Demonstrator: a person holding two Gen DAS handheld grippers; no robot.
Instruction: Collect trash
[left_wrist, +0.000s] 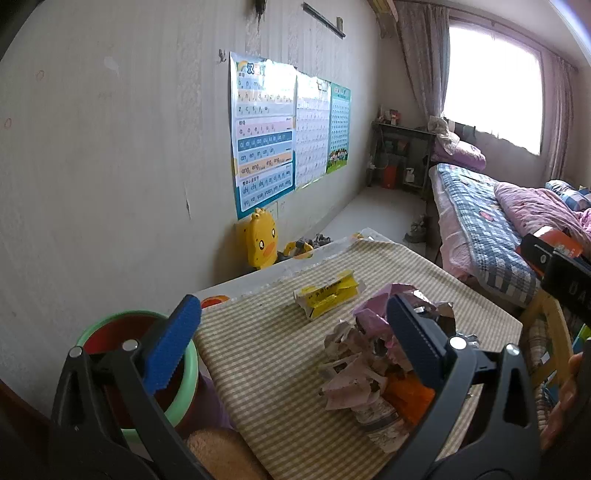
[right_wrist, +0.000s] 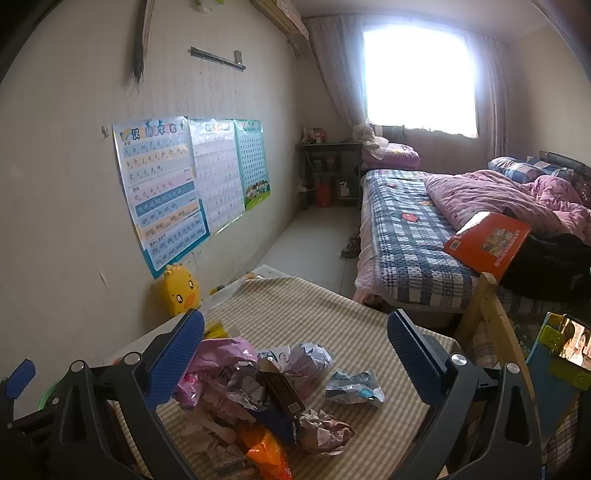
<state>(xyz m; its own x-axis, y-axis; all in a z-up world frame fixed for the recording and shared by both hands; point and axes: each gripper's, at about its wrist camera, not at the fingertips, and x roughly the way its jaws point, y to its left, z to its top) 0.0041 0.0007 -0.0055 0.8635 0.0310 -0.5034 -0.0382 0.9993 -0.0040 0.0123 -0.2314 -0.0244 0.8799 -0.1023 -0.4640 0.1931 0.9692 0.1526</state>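
Left wrist view first: at far left we see the green-rimmed bin (left_wrist: 140, 369) beside the striped tablecloth (left_wrist: 258, 350). Our left gripper (left_wrist: 291, 343) hangs spread wide, holding nothing. Ahead lies the yellow wrapper (left_wrist: 327, 293), its long axis running from lower left up toward the right, well apart from the crumpled trash pile (left_wrist: 369, 365) nearer us. In the right wrist view, our right gripper (right_wrist: 295, 358) is likewise spread, empty above the pile (right_wrist: 258, 387), with a blue-grey packet (right_wrist: 354, 386) just right of it. We judge that the light, loose scraps could scatter or slip if we pinch only an edge.
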